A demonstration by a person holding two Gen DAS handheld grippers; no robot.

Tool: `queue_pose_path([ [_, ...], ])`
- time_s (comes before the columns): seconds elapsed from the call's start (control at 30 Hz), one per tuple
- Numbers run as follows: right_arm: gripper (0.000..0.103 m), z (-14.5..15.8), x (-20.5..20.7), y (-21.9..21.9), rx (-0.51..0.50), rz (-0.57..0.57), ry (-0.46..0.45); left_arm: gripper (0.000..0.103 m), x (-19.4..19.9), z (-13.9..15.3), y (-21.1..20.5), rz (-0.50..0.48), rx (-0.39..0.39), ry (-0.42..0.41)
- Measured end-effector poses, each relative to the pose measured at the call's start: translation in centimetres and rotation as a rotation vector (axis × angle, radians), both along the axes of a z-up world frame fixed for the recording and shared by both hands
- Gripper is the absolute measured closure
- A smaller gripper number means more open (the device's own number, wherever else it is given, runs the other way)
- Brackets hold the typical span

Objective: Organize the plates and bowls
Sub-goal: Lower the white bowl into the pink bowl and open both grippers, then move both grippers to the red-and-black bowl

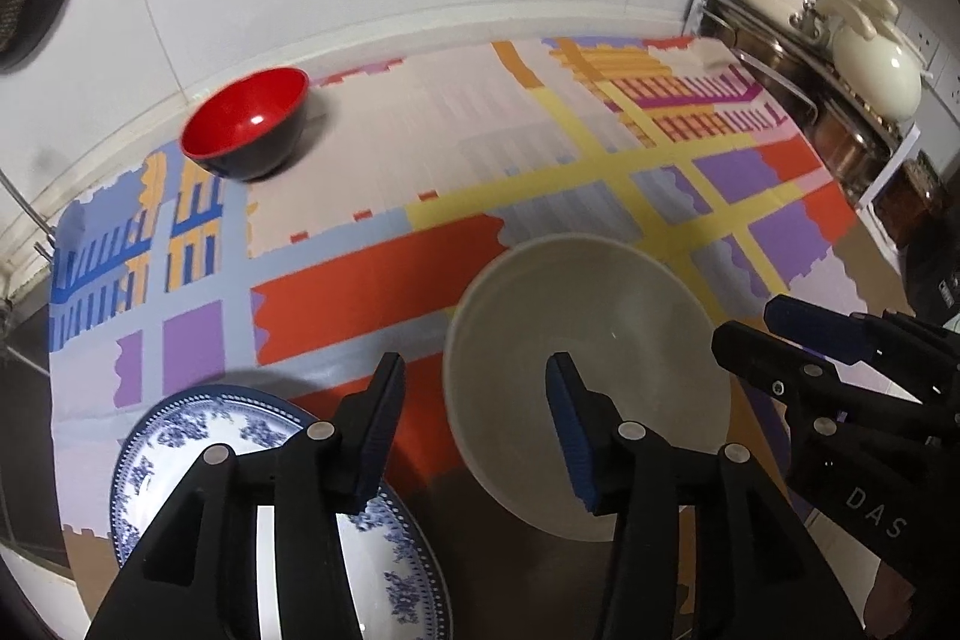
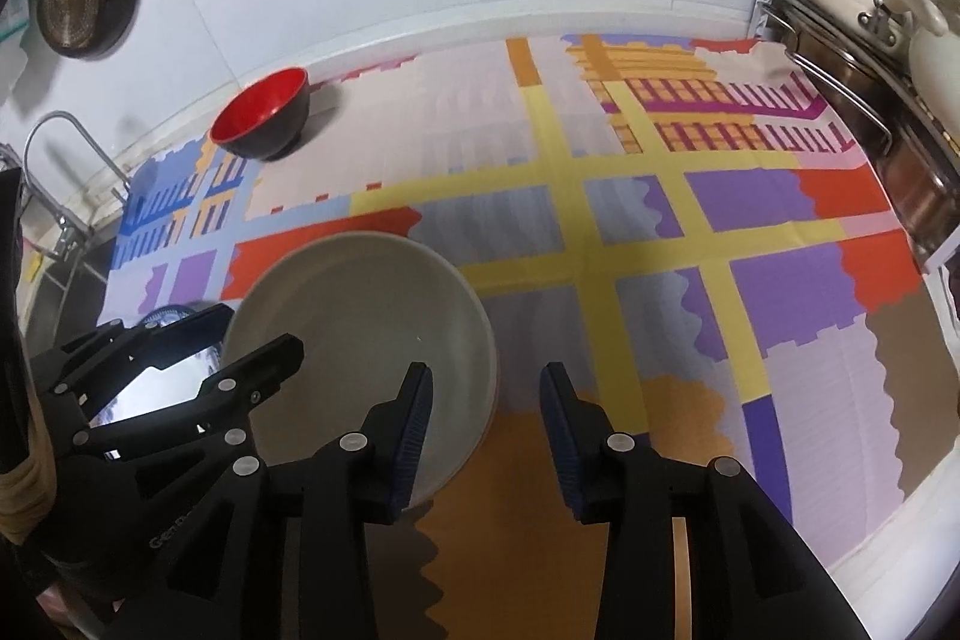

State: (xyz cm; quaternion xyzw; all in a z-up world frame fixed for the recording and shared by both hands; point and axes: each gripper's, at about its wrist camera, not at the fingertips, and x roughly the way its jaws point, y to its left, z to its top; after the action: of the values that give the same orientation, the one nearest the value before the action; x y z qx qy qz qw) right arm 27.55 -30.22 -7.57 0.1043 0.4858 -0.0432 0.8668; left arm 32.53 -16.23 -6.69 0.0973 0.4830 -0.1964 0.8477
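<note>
Glossy red bowl (image 1: 249, 124); matt cream bowl (image 1: 585, 388); cloth mat (image 1: 420, 148).

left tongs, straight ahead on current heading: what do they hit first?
Most likely the cream bowl: the left tongs are open with the bowl's left rim between the fingers. The blue-patterned plate sits off to the left, out of line. Depth is unclear; they may pass above the rim.

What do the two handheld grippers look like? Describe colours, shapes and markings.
Both the left gripper and right gripper are black linkage frames with silver pivot pins and two flat fingers faced with ribbed blue pads. The right one's body bears pale "DAS" lettering.
</note>
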Motion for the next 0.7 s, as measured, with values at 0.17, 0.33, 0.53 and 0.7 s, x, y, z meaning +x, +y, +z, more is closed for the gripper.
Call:
queue_pose_path([
  [0.17, 0.064, 1.2, 0.1, 0.5, -0.001, 0.012, -0.035, 0.046, 0.3, 1.8, 1.4, 0.023, -0.017, -0.051],
  [0.33, 0.064, 2.4, 0.5, 1.6, -0.009, 0.031, -0.073, 0.045, 0.5, 3.3, 3.2, 0.052, -0.036, -0.089],
  [0.53, 0.06, 3.8, 1.4, 3.2, -0.015, 0.056, -0.117, 0.039, 0.9, 4.9, 6.0, 0.097, -0.038, -0.135],
  [0.7, 0.052, 4.7, 2.5, 5.0, -0.02, 0.075, -0.154, 0.033, 1.4, 5.8, 8.6, 0.139, -0.021, -0.173],
])
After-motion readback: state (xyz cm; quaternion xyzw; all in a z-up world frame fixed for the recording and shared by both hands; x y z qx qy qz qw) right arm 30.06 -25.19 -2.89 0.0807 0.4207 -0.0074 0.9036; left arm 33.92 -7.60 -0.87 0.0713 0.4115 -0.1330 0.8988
